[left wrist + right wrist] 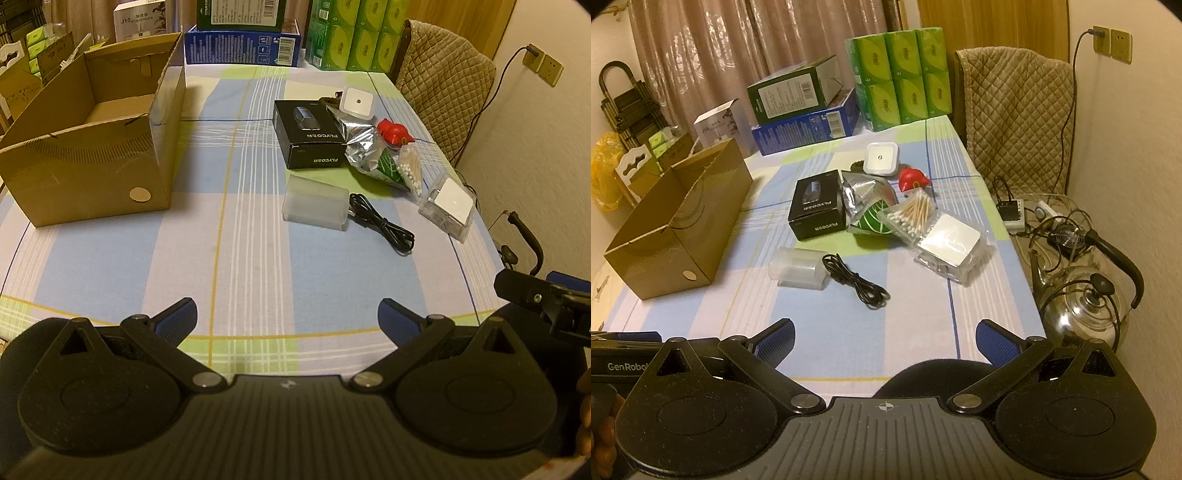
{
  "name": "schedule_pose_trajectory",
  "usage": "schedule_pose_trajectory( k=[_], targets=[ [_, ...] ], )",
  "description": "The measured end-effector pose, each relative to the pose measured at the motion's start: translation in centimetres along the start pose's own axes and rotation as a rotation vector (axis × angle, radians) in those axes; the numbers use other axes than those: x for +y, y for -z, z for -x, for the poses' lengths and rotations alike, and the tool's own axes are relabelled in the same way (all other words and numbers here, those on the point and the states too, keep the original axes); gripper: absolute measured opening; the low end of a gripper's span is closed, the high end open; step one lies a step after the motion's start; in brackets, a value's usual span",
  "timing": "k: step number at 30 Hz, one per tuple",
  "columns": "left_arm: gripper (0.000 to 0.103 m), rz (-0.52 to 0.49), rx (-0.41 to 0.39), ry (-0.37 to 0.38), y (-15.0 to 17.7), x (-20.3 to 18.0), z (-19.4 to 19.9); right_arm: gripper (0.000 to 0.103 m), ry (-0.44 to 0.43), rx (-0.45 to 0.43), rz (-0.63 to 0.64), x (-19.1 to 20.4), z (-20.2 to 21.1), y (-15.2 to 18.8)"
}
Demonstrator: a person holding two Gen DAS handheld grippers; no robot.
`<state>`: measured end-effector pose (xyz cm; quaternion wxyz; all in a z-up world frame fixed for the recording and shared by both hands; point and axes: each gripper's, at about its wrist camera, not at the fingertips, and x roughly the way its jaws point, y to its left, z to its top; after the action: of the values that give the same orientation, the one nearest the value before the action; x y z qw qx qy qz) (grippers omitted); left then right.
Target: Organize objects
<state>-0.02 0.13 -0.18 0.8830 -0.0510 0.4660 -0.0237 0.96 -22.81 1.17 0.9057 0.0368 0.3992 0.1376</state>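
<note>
Left wrist: square cardboard box (92, 147) (open), frosted plastic case (316, 203)

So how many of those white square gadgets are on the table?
2. One bare white square device sits at the far end of the clutter; another lies in clear packaging nearer the table's right edge. None else visible.

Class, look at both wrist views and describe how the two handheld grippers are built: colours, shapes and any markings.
The left gripper and the right gripper match: matte black ribbed bodies, two round black housings, black linkage arms with silver pivot pins, and blue textured finger pads. A small crosshair mark sits on each body's centre. In the right wrist view, the left gripper's side reads "GenRobo", cut off.
</note>
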Motion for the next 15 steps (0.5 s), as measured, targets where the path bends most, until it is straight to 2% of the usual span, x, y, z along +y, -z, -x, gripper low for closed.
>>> schedule_pose_trajectory(
  k=[15],
  targets=[
    [0.102,0.000,-0.002,-0.003,-0.09,0.07,-0.09,0.101,0.004,0.002,-0.006,-0.43,-0.22,0.02]
  ],
)
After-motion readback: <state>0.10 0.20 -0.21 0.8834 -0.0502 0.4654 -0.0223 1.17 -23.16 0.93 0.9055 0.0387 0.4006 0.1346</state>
